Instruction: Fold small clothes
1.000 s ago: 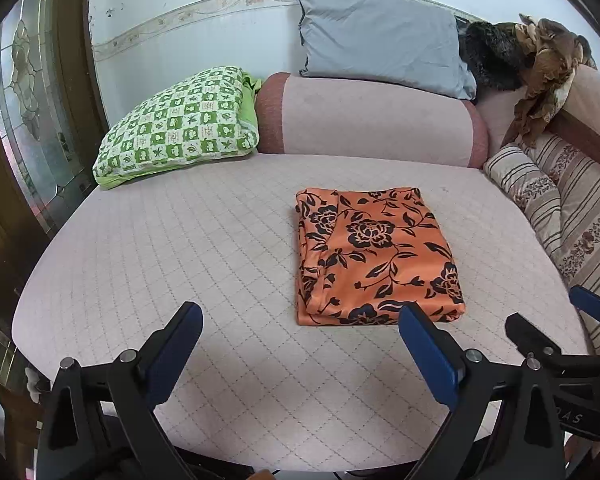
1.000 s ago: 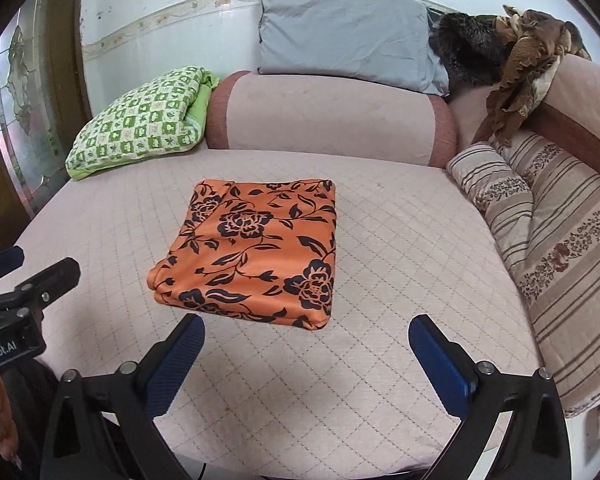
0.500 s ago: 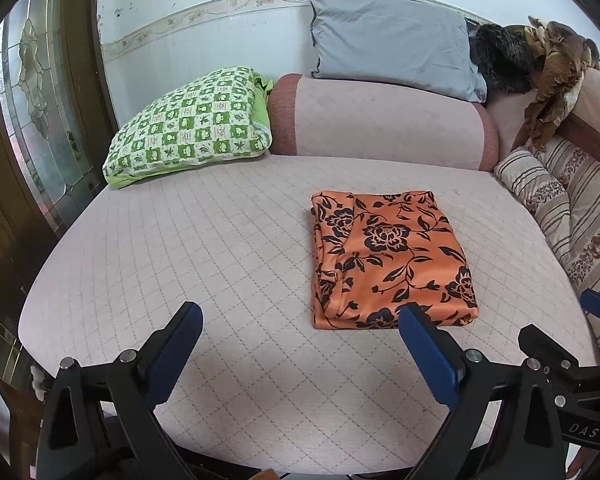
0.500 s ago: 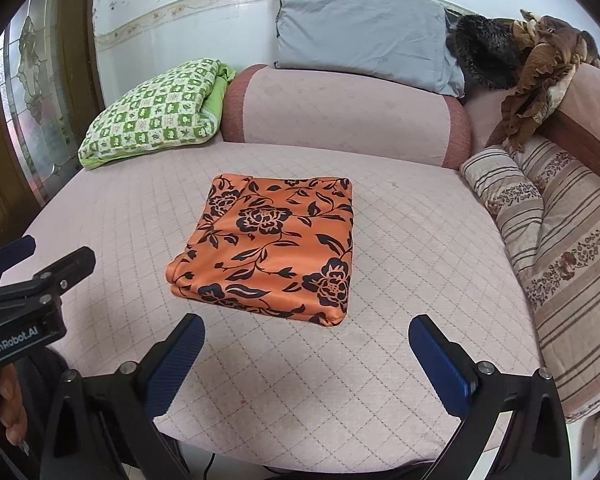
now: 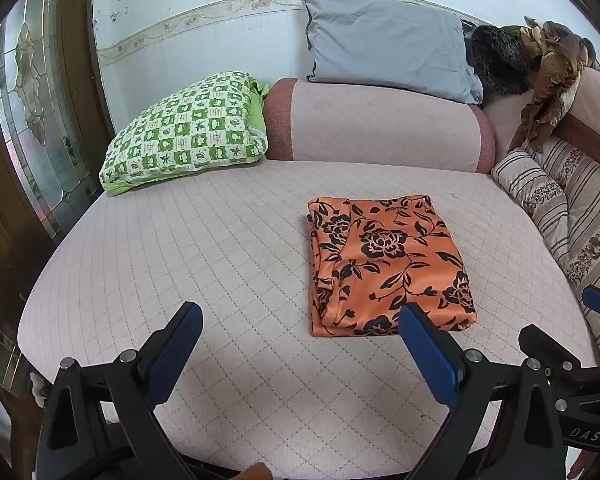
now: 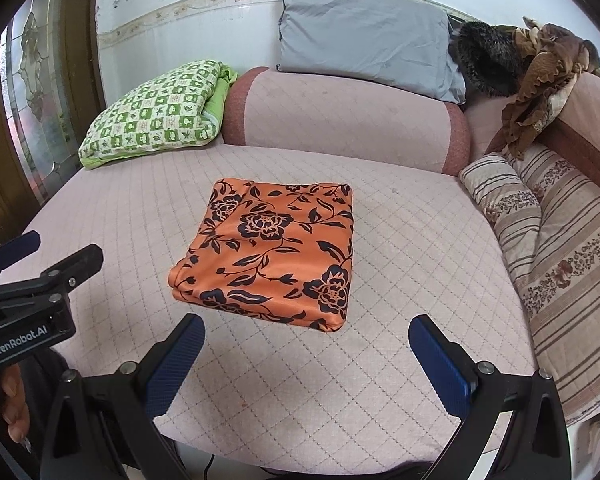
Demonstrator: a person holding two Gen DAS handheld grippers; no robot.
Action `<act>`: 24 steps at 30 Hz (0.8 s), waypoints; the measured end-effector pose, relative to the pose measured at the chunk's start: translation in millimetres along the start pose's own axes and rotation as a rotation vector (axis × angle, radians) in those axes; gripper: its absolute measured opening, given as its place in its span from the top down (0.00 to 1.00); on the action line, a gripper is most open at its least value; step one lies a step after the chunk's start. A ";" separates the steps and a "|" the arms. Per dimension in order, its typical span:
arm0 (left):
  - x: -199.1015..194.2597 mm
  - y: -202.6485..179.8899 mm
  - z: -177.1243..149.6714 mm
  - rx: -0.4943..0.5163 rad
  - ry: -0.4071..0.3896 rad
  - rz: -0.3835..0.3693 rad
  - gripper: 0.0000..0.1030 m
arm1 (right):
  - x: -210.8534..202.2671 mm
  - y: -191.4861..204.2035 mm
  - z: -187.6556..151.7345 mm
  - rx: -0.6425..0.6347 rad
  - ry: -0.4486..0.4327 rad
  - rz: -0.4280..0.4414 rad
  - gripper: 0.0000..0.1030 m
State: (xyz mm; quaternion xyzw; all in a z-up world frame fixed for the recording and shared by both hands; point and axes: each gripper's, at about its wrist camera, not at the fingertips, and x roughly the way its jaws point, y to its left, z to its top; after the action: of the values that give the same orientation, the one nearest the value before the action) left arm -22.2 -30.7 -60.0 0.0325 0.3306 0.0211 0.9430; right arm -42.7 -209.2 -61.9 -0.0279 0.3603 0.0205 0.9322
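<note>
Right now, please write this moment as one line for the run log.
left tongs: open, empty | right tongs: open, empty | orange floral cloth: folded, flat on quilted bed | contact: none

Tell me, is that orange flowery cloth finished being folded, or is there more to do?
It looks finished: the orange floral cloth lies as a tidy folded rectangle on the pink quilted cushion. Nothing is in hand; the left claw and right claw are both open and clear of it. I see no other clothes laid out for folding.

Slightly glossy orange cloth (image 6: 268, 248) on matt quilted fabric mattress (image 6: 400, 240)
</note>
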 end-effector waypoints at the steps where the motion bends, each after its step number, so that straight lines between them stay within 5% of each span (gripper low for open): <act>1: 0.3 -0.6 0.6 0.000 0.000 0.000 0.05 | 0.3 -0.2 0.6 0.000 -0.001 0.000 0.00; 24: 8.5 0.5 5.4 -0.010 0.013 -0.003 0.05 | 6.9 -5.1 4.4 0.024 -0.001 -0.017 0.00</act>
State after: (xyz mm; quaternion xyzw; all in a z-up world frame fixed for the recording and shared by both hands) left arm -12.2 -29.9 -61.0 0.0272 0.3369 0.0215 0.9409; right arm -34.4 -213.9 -63.1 -0.0198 0.3599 0.0085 0.9327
